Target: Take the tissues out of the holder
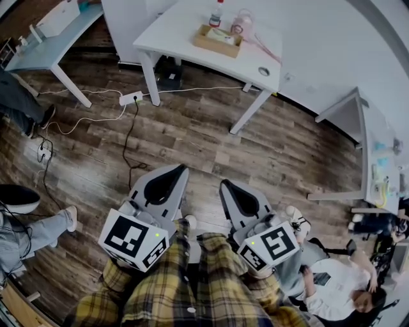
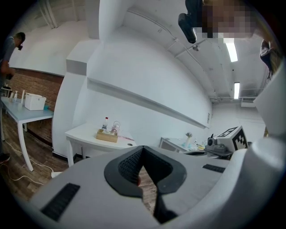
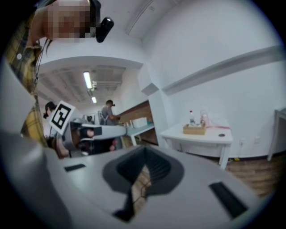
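The left hand-held gripper (image 1: 180,170) and the right hand-held gripper (image 1: 225,185) sit side by side at the near edge of the scene. Both are close in front of the person's yellow plaid shirt (image 1: 192,287) and point toward the far side of the room. The left gripper view shows its dark ribbed jaws closed tip to tip with nothing between them. The right gripper view shows the same: jaws together, gripping nothing.

The shallow rectangular wooden holder (image 1: 218,41) stands on the white rectangular bench (image 1: 179,32) at the far side, well apart from both hand-held grippers. The pale tissues (image 1: 222,35) lie inside it. Just beyond the holder stand a clear plastic bottle (image 1: 217,13) and, to its right, a clear pinkish container (image 1: 243,24).

Dark wooden plank floor (image 1: 211,134) stretches between the person and the bench. A white power strip (image 1: 131,98) with trailing cables lies on it, near the bench's left legs.
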Motion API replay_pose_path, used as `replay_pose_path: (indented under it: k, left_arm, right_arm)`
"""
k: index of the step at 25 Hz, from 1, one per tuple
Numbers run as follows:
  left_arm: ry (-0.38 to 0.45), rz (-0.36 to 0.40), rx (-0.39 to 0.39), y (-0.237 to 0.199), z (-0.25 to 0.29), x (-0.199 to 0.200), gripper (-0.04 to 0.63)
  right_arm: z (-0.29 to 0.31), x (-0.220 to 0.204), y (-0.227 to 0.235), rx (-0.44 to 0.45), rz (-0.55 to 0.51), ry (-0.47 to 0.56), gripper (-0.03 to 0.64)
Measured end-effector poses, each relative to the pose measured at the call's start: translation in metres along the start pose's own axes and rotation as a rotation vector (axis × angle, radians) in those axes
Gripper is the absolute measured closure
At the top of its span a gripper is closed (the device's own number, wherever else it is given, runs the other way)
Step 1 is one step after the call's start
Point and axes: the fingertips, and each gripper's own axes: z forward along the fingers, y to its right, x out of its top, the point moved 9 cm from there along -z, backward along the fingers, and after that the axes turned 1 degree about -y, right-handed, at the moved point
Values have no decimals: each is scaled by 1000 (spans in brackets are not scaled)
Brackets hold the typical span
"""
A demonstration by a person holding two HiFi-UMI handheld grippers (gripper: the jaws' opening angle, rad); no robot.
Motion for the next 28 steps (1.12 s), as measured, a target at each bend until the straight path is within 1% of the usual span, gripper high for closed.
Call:
replay_pose_path:
  k: [5, 9, 13, 18, 23, 28]
  left_arm:
    - [-1, -5, -8, -46, 25, 15, 591]
    - [7, -1, -23, -88, 51, 36, 591]
    - [5, 6, -45, -129, 76, 54, 591]
    - [4, -3, -58, -173, 87, 66, 591]
    - [-16, -11, -84, -204, 100, 68, 591]
    - [-33, -25, -107, -217, 120, 70, 591]
  right_arm:
    - [45, 13, 14, -18, 5, -8, 604]
    - [89, 31, 27, -29, -5, -14, 604]
    - [130, 49, 43, -59, -4, -10, 604]
    - [170, 61, 52, -94, -3, -17, 604]
    - [195, 67, 59, -137, 15, -18, 605]
    - [209, 69, 69, -156, 29, -38, 604]
